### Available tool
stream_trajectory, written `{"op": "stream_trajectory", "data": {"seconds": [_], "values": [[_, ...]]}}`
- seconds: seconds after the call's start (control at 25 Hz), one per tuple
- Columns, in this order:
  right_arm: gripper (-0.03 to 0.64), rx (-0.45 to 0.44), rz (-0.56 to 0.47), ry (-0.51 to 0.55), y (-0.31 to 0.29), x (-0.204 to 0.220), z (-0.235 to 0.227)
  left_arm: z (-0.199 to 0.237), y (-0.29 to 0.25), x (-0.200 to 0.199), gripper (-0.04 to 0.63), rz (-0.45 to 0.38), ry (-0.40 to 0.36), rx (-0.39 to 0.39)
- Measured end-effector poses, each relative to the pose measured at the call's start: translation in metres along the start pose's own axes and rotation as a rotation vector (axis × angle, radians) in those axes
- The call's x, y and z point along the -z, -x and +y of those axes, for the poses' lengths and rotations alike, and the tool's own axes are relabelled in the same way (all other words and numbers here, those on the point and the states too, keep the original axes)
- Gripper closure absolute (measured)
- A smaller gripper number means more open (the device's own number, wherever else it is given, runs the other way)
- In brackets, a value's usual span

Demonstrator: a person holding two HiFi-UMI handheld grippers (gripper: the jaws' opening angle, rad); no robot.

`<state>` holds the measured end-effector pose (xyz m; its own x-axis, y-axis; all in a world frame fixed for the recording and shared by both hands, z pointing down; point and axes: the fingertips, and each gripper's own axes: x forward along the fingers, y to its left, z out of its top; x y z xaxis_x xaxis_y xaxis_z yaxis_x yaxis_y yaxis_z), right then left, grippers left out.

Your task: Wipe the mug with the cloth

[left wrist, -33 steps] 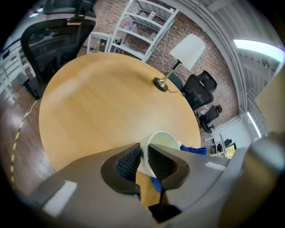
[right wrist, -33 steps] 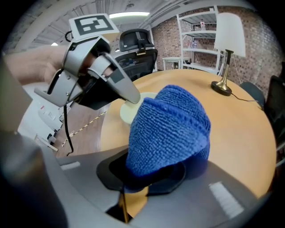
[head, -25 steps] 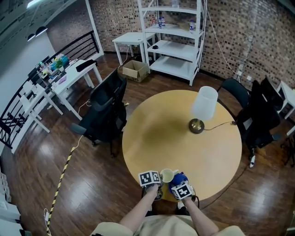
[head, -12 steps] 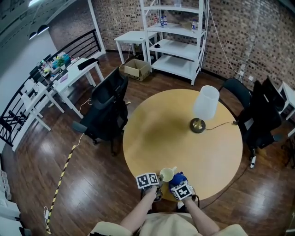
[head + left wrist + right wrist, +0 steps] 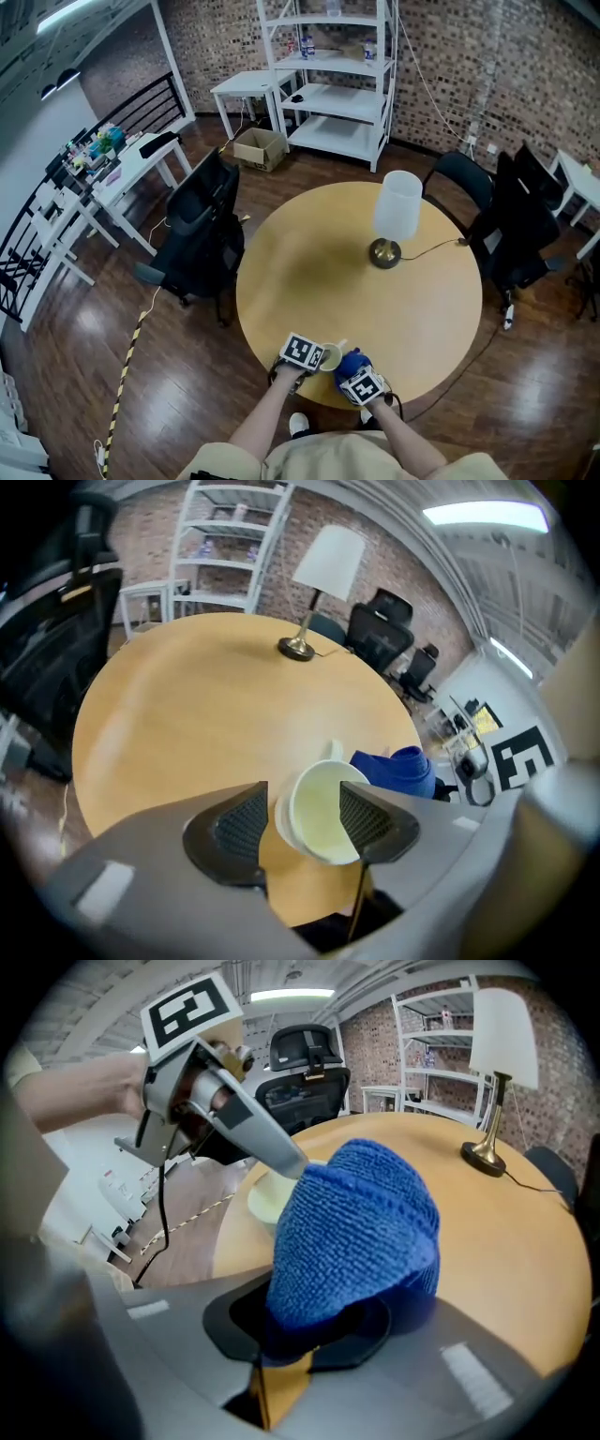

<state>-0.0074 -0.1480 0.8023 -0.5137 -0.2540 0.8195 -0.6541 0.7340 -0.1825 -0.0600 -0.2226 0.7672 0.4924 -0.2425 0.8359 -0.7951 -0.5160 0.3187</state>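
The mug, at the counter's near edge, is flanked but not gripped by the left claw's just-opening jaws, and the cloth is clamped in the right claw just beside it, so wiping is judged unfinished.

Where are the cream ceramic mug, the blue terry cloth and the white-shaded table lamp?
cream ceramic mug (image 5: 314,813): left gripper view, inside of its bowl.
blue terry cloth (image 5: 361,1218): right gripper view, middle of the bunched fabric.
white-shaded table lamp (image 5: 397,204): head view, on the shade.
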Motion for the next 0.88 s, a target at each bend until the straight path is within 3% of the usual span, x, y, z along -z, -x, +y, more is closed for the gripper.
{"op": "stream_trajectory", "data": {"seconds": [0.2, 0.32, 0.4, 0.48, 0.88], "values": [[0.553, -0.014, -0.009, 0.005, 0.001, -0.001, 0.001, -0.006, -0.020, -0.010, 0.515, 0.120, -0.261, 0.003], [0.554, -0.013, -0.019, -0.002, 0.002, -0.001, 0.000, -0.004, -0.024, -0.008, 0.532, 0.179, -0.272, 0.006], [0.554, -0.008, -0.022, -0.010, 0.001, -0.001, -0.002, -0.003, -0.023, -0.006, 0.537, 0.184, -0.201, 0.018], [0.554, 0.000, -0.025, -0.019, 0.002, -0.003, -0.004, 0.001, -0.021, -0.002, 0.535, 0.162, -0.081, 0.024], [0.554, 0.044, -0.002, 0.027, 0.002, -0.003, -0.003, 0.015, 0.001, 0.026, 0.531, -0.074, 0.558, -0.043]]}}
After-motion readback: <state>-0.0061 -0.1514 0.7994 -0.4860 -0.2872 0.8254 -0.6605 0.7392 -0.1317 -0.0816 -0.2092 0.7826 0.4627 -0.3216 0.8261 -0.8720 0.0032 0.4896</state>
